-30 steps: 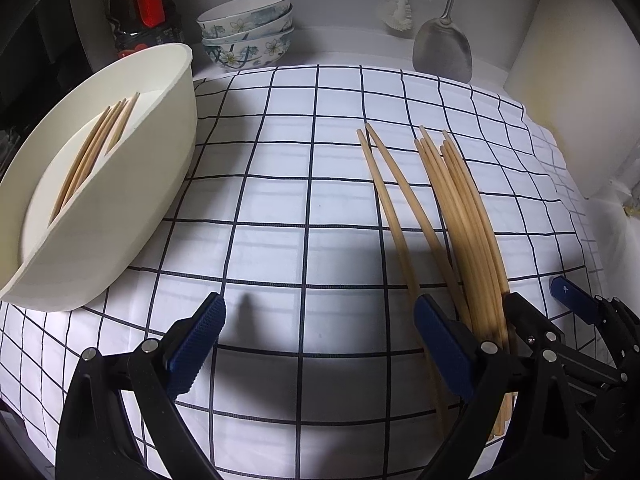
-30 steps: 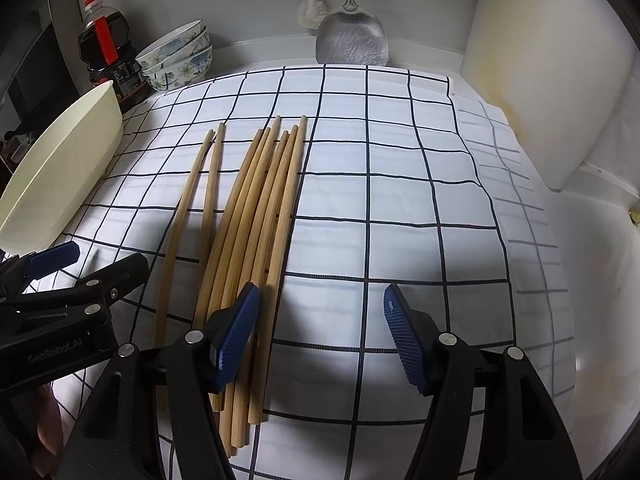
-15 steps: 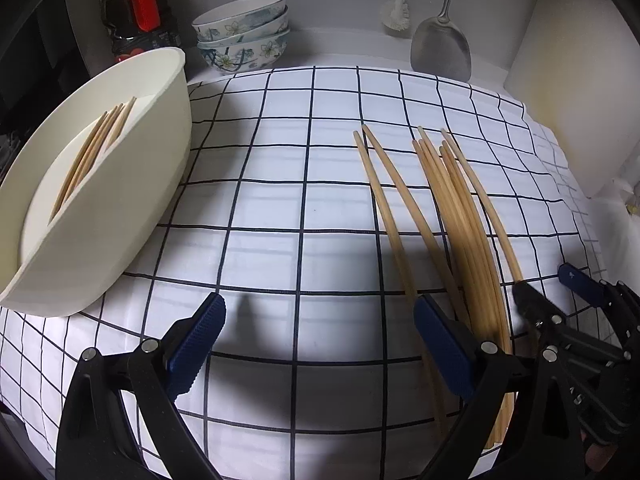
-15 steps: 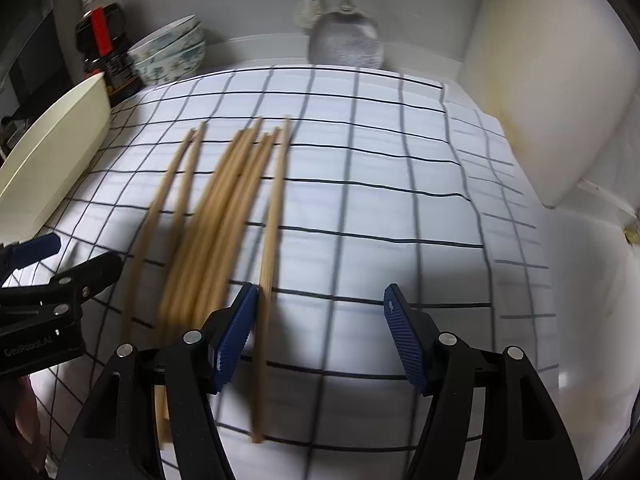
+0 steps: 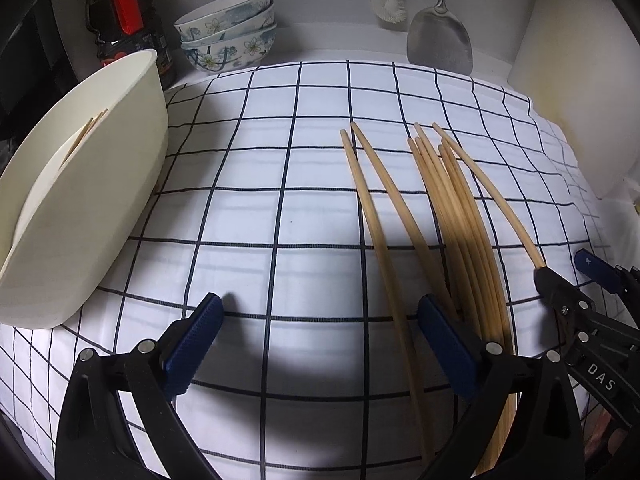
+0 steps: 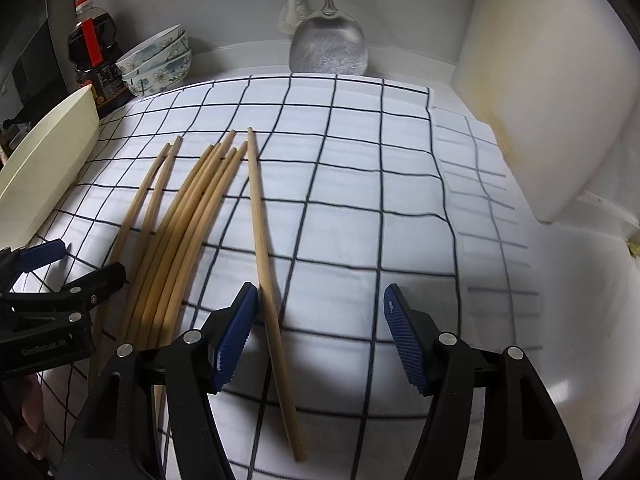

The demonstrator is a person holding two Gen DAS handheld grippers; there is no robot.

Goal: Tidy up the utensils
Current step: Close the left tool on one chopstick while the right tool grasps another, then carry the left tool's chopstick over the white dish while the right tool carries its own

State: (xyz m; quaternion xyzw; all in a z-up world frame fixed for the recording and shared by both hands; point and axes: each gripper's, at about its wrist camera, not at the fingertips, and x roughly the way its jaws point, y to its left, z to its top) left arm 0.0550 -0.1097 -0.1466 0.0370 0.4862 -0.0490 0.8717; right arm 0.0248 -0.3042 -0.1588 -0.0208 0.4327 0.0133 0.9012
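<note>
On the checked cloth (image 6: 360, 184) in front of me one chopstick (image 6: 264, 264) lies apart from the bundle of chopsticks (image 6: 188, 224), running between the blades of my right tongs (image 6: 318, 336), close by the left blade; those tongs stand apart with nothing clamped. My left tongs (image 5: 320, 344) are apart too, empty, low over bare cloth beside the bundle. To do this well, I judge I should centre the single stick between the right blades, come down until the tips nearly meet the cloth, and close square across it near the thick end so it does not roll or pivot. It is a long, thin, pale wooden stick, round and smooth, so likely to slip. A few sticks already lie in the cream tray (image 5: 100, 184) at the left, well apart from the rest.
</note>
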